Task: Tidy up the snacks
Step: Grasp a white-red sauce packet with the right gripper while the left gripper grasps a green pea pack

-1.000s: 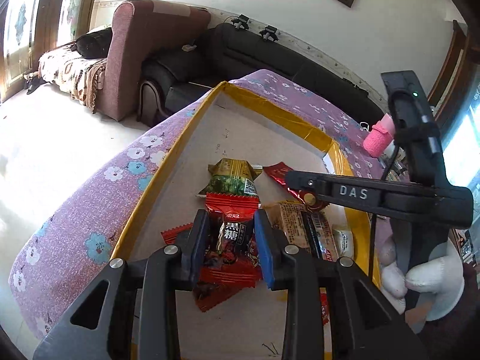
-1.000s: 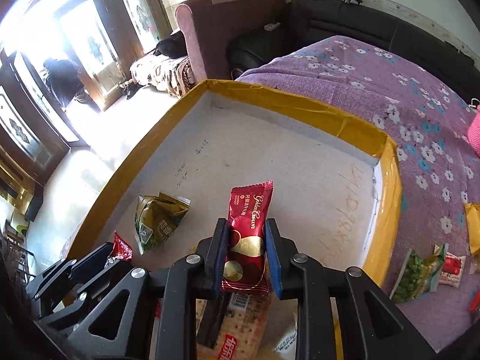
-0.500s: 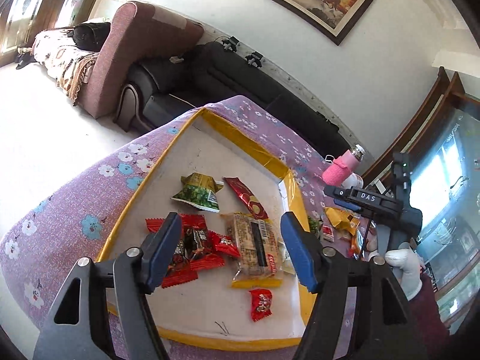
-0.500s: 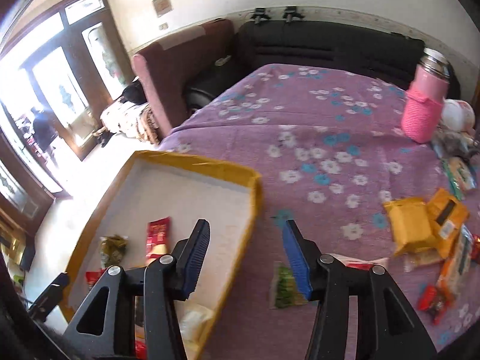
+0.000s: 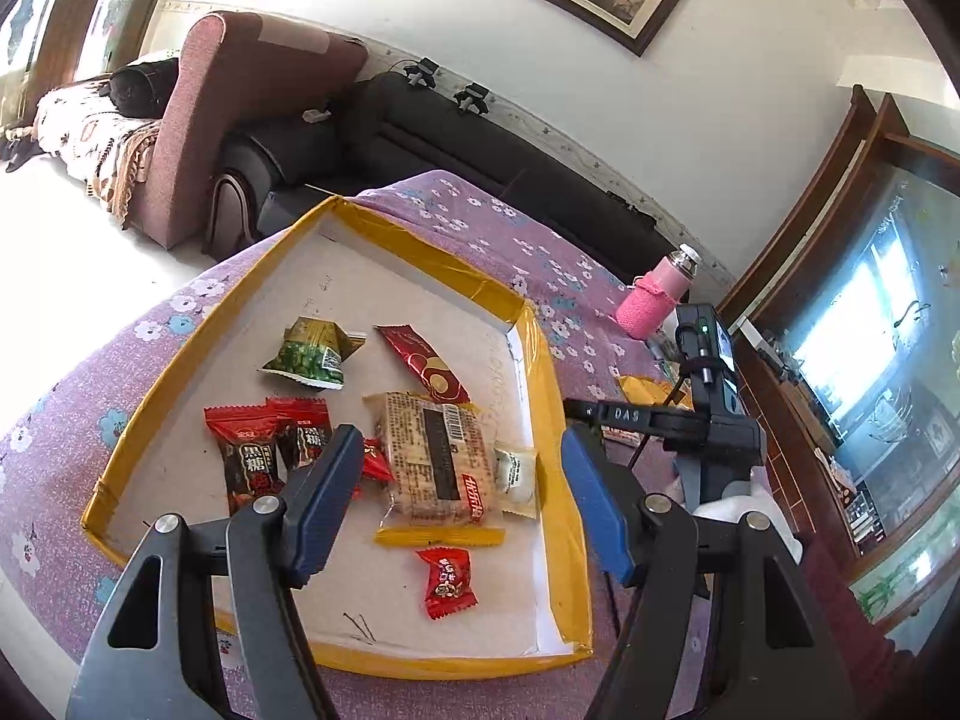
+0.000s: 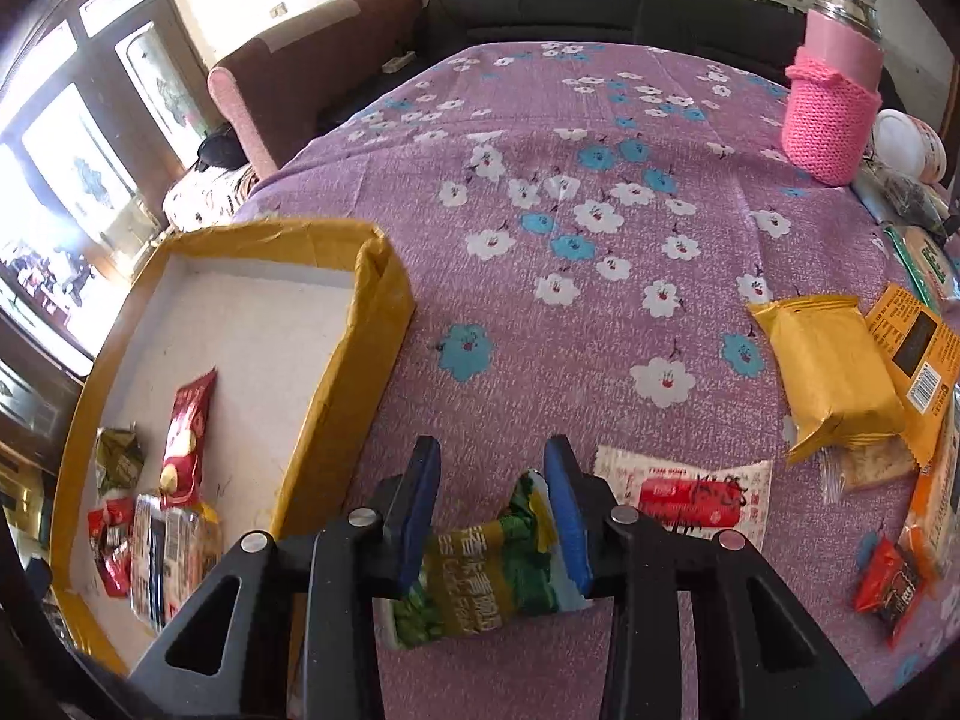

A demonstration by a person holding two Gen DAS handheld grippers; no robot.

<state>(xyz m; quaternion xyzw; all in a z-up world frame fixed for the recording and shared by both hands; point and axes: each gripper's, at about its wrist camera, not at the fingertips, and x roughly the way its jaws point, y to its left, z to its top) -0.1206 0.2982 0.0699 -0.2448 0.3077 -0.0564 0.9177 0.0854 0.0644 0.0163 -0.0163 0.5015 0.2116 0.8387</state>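
A shallow yellow-rimmed box (image 5: 543, 372) lies on the purple flowered cloth and holds several snacks: a green pea pack (image 5: 312, 354), a dark red bar (image 5: 423, 363), red candy packs (image 5: 264, 456), a cracker pack (image 5: 435, 462) and a small red candy (image 5: 447, 582). My left gripper (image 5: 456, 498) is open and empty above the box's near side. My right gripper (image 6: 489, 507) is open, its jaws on either side of a green pea pack (image 6: 480, 564) lying on the cloth right of the box (image 6: 384, 312). The right gripper also shows in the left wrist view (image 5: 606, 414).
Loose snacks lie on the cloth at the right: a white-and-red packet (image 6: 684, 495), a yellow pack (image 6: 828, 372), an orange pack (image 6: 918, 360), a small red pack (image 6: 891, 591). A pink-sleeved bottle (image 6: 834, 84) stands at the back. Sofas lie beyond the table.
Both grippers let go of their snacks in the box and opened. The left pulled back and up. The right swung right, out of the box, down over the green pea pack.
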